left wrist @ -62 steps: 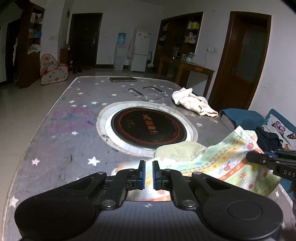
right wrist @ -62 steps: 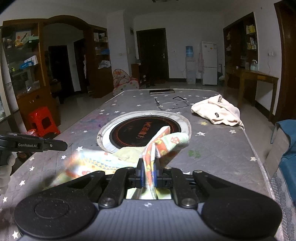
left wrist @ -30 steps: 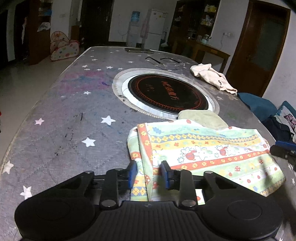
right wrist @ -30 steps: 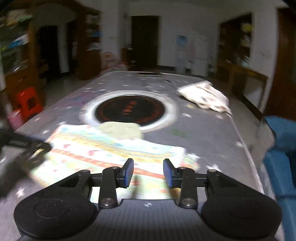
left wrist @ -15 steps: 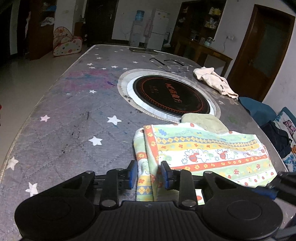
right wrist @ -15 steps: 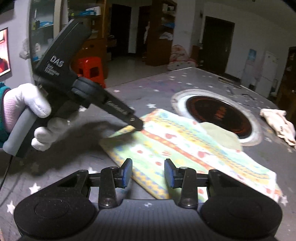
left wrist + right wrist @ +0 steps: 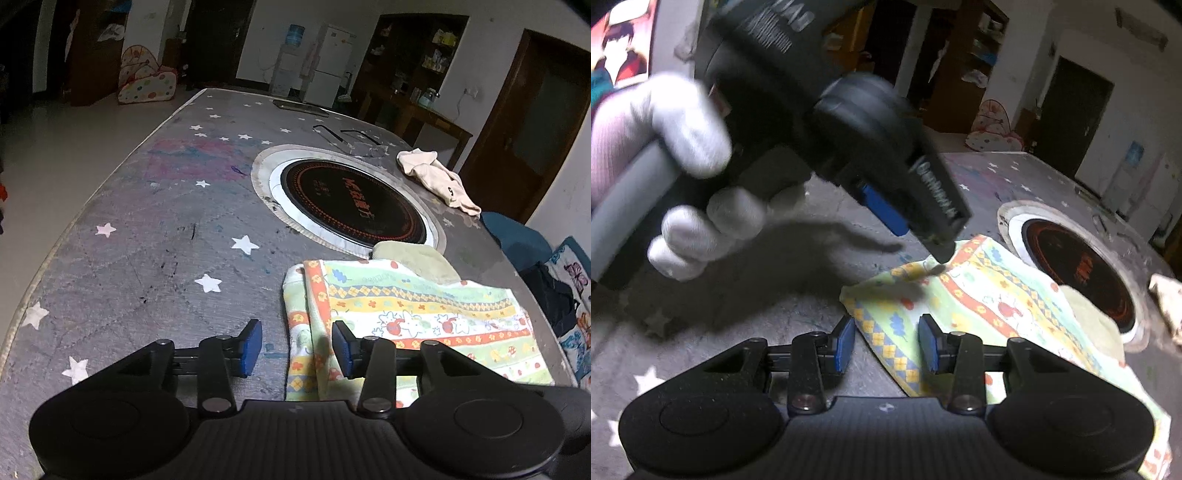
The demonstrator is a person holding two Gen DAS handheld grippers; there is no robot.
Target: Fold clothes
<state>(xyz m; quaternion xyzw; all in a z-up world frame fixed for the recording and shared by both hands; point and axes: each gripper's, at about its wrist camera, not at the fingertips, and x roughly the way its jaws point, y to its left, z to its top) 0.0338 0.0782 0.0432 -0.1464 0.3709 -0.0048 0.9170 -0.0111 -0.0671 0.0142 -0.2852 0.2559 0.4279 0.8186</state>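
Right under both my grippers, the patterned baby garment [image 7: 406, 314] is lying flat on the tabletop [image 7: 147, 240], long axis running left-right; left fingers [image 7: 251, 347] and right fingers [image 7: 846, 345] are both gaping wide over its left end, holding nothing.

two low, close views over table [image 7: 147, 240]

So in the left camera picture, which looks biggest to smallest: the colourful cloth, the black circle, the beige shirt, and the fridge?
1. Colourful cloth
2. Black circle, close behind; the cloth lies nearer the camera, so this order is unsure.
3. Beige shirt
4. Fridge, smallest only because it stands far away.
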